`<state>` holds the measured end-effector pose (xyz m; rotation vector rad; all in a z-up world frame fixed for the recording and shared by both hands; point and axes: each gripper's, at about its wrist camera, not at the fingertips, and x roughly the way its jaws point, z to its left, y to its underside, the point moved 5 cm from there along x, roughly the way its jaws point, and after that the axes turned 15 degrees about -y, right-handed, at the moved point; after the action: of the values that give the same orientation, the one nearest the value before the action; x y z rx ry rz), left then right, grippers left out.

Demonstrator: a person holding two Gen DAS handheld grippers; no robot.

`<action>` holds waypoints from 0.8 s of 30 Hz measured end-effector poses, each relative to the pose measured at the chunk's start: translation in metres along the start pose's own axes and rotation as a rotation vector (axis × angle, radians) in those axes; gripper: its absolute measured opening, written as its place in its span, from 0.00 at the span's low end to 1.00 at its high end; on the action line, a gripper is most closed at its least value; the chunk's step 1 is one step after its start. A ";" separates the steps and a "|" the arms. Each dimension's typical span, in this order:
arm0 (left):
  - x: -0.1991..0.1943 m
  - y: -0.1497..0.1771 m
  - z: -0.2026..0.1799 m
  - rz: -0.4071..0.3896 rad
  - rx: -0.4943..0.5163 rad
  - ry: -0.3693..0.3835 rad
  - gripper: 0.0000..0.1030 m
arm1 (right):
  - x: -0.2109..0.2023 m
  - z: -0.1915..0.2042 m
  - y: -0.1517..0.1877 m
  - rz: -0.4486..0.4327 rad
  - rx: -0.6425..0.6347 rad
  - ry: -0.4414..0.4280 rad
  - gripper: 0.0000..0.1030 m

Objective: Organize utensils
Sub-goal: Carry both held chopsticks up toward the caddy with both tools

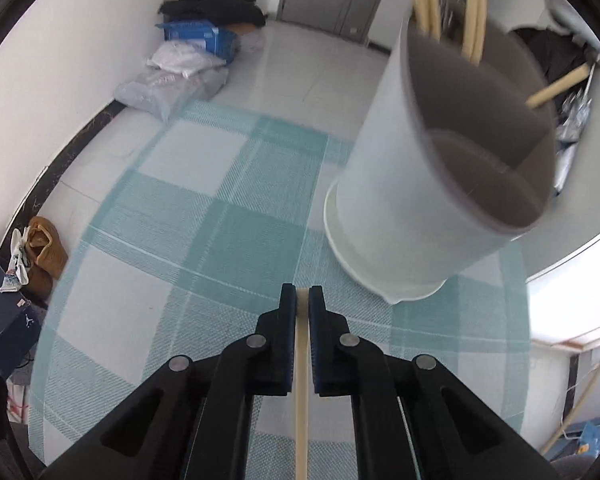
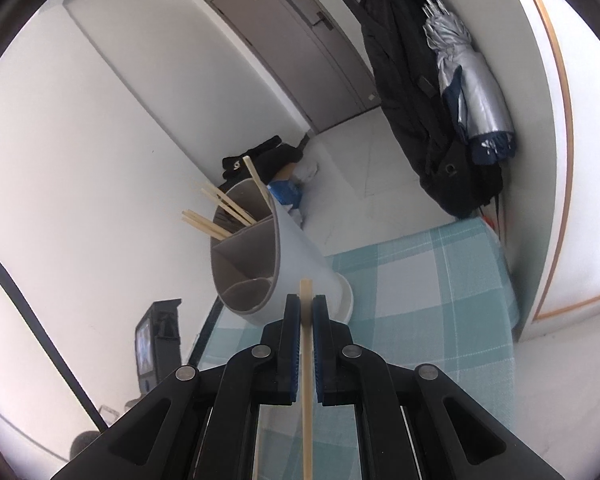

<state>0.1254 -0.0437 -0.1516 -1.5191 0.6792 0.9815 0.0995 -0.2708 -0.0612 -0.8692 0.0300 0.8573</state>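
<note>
A chopstick (image 1: pixel 302 360) is pinched by the left gripper (image 1: pixel 302 300), another chopstick (image 2: pixel 306 344) by the right gripper (image 2: pixel 307 306). More are held in the white holder (image 2: pixel 296 256) on the checked cloth (image 2: pixel 420 288).

Utensil holder (image 2: pixel 284 264) on tablecloth (image 2: pixel 440 304), near its far left corner. Chopsticks (image 2: pixel 224 208) in holder's far compartment; near compartments bare. Floor clutter (image 1: pixel 196 52) beyond cloth's far edge, against wall. Coats (image 2: pixel 412 92) hanging beyond far right corner.

Jumpman logo on dark blue shoebox (image 1: pixel 8 316), no legible words
</note>
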 end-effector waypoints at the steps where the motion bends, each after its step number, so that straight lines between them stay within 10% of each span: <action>1: -0.011 -0.002 0.002 -0.032 -0.013 0.021 0.03 | -0.001 0.005 0.001 -0.002 -0.023 -0.005 0.05; 9: -0.088 -0.015 0.013 -0.261 -0.059 0.133 0.03 | 0.004 0.050 0.022 0.030 -0.228 0.025 0.05; 24: -0.163 -0.047 0.031 -0.439 -0.121 0.243 0.03 | -0.006 0.099 0.015 -0.032 -0.322 0.005 0.05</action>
<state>0.0803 -0.0208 0.0134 -1.8148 0.4286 0.5174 0.0555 -0.2024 -0.0032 -1.1699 -0.1205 0.8427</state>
